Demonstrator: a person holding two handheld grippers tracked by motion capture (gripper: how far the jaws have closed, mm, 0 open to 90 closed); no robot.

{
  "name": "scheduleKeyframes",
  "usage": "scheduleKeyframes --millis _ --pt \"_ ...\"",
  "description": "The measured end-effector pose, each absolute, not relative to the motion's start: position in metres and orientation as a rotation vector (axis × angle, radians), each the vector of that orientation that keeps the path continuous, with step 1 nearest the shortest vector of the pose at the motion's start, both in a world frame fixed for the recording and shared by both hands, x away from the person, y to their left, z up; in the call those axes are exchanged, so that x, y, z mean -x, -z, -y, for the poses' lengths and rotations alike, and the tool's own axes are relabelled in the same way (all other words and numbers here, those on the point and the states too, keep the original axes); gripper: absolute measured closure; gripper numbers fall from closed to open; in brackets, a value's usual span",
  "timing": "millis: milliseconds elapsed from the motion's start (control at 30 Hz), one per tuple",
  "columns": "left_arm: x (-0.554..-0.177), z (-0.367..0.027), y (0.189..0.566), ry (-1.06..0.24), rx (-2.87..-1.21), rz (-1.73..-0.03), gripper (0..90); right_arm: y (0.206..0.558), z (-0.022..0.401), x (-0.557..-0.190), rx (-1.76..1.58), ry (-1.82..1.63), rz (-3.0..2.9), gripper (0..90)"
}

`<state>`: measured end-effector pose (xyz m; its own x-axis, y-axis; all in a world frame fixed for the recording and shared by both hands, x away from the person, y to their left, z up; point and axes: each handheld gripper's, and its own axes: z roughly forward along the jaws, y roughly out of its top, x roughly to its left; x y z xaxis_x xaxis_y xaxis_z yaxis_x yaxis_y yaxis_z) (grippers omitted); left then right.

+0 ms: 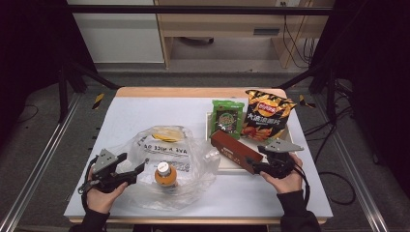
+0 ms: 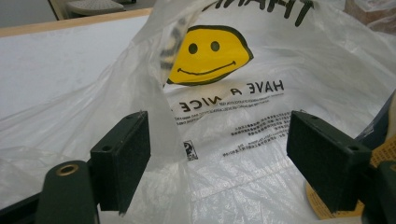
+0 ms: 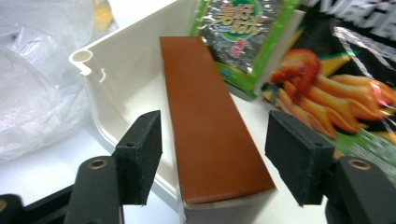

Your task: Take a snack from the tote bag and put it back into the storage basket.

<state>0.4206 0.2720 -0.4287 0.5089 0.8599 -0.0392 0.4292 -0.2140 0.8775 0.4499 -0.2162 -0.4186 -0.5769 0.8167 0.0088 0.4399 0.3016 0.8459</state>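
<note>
Brown box (image 3: 212,126) lying lengthwise in the white tray (image 3: 133,70), near end jutting over the tray's front rim, seen in the right gripper view. From the high view, brown box (image 1: 235,151) angled across the tray's near left corner, far end pointing up-left toward the plastic bag (image 1: 164,164). Right gripper (image 3: 214,154) straddling the box's near end, jaws wide apart, a clear gap between each pad and the box sides, nothing clamped. From above, right gripper (image 1: 265,159) held in the person's right hand (image 1: 285,180) at the tray's near right edge.

Behind the box in the tray, green snack packet (image 1: 227,117) leaning upright, and just to its right the black-and-orange chip bag (image 1: 267,115), both touching or overlapping at their edges. Same two in the right gripper view: green packet (image 3: 247,32) past the box's far end, chip bag (image 3: 345,88) alongside on the right.

Left of the tray, clear plastic bag spread on the white table (image 1: 125,111), orange-capped bottle (image 1: 164,175) standing inside it. Left gripper (image 1: 133,170), in the left hand (image 1: 104,191), at the bag's left edge. In the left gripper view, left gripper (image 2: 219,149) with jaws well apart, a fold of bag film (image 2: 224,93) draped against the left pad, not pinched; yellow smiley print (image 2: 205,56) facing the camera.
</note>
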Motion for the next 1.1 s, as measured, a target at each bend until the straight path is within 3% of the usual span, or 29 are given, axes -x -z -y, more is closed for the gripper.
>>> scheduleKeyframes --millis 433,1100 --pt "-0.419 -0.271 0.429 -0.588 -1.829 -1.074 21.0 0.429 0.225 -0.425 -1.224 -1.174 -2.102 36.8" --pt "-0.422 -0.274 0.432 -0.585 -1.836 -1.087 21.0 0.451 0.232 -0.443 -1.289 -1.014 -2.032 64.6"
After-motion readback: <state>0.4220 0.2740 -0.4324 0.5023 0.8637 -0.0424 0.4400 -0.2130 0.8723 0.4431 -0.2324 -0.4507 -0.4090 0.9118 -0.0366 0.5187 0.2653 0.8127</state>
